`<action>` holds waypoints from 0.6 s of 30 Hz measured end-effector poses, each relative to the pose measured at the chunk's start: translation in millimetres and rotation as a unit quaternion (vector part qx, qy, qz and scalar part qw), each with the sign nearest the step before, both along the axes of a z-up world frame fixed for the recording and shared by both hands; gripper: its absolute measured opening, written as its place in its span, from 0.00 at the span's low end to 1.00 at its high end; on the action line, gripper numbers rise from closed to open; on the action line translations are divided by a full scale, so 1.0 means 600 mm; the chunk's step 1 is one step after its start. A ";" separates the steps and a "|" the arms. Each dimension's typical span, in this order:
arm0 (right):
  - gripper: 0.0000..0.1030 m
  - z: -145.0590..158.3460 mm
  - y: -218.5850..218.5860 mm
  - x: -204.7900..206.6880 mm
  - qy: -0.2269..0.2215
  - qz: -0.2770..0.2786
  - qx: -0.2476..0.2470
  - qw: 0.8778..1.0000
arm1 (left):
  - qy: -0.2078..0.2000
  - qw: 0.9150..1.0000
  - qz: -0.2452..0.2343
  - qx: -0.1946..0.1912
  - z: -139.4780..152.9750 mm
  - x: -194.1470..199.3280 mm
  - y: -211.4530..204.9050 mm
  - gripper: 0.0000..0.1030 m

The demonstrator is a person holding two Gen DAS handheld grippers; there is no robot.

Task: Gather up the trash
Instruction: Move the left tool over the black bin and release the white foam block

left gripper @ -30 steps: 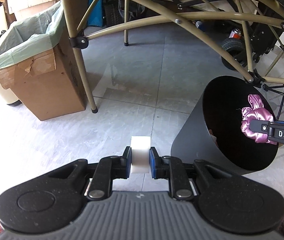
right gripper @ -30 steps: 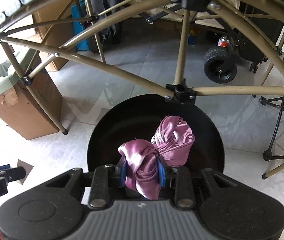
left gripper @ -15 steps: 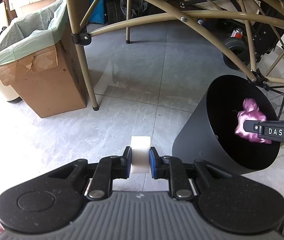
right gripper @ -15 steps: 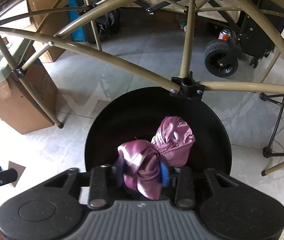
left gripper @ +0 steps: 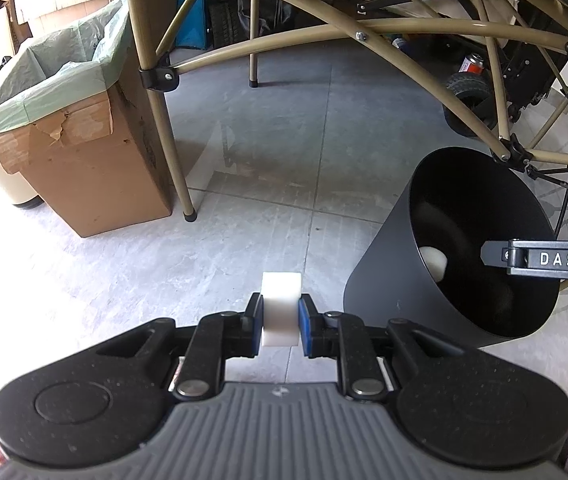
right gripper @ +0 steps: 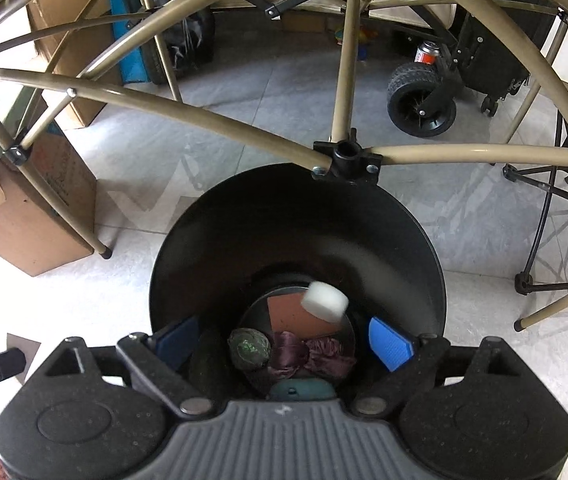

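Pink cloth [right gripper: 307, 356] lies crumpled on the bottom of the black bin [right gripper: 212, 248], beside a dark greenish ball [right gripper: 248, 354], over a brown card [right gripper: 289, 314]. A white foam piece [right gripper: 325, 302], blurred, sits higher against the inner wall. A teal object at the near edge of the bin floor: cannot identify it.

Right gripper [right gripper: 284, 346] hangs over the bin mouth, blue pads spread wide, nothing between them. Its jaws have just been opening; the cloth is no longer in the grip.

White block [left gripper: 280, 309] is clamped between the closed pads of the left gripper [left gripper: 280, 322], above the tiled floor [left gripper: 268, 152], just to the left of the bin as that camera sees it. Cardboard box with green liner [left gripper: 60, 92] stands well apart, behind a tan frame leg [left gripper: 164, 128].

Step in hand (judgement): drop of the cloth is done; right hand free. The white block is not yet binned. The next move calls for carrying the left gripper sideways over the bin mouth, clear of the right gripper and the tan frame joint at the far rim, then releasing.

Change from a second ago: then, the cloth was pinched in the right jaws above the bin; now it lies at the bottom. The left gripper's grip and view are unchanged.
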State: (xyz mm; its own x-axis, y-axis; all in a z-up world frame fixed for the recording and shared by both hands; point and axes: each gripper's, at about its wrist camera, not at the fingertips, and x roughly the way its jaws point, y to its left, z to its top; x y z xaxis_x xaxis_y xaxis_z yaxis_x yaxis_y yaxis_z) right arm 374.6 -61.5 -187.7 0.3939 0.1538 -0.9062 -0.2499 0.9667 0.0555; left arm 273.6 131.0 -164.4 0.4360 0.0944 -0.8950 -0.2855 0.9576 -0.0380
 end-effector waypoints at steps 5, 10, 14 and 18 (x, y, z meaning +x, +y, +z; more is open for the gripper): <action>0.90 0.003 -0.002 -0.001 -0.002 0.001 0.002 1.000 | -0.003 1.000 -0.004 0.001 0.002 -0.001 -0.003 0.18; 0.90 0.013 -0.006 -0.007 -0.010 0.002 0.009 1.000 | -0.009 1.000 -0.008 0.003 0.006 -0.001 -0.008 0.18; 0.90 0.025 -0.014 -0.015 -0.021 0.002 0.016 1.000 | -0.014 1.000 -0.010 0.004 0.010 0.000 -0.012 0.18; 0.90 0.042 -0.026 -0.022 -0.033 -0.002 0.022 0.999 | -0.022 1.000 -0.019 0.006 0.018 0.000 -0.024 0.18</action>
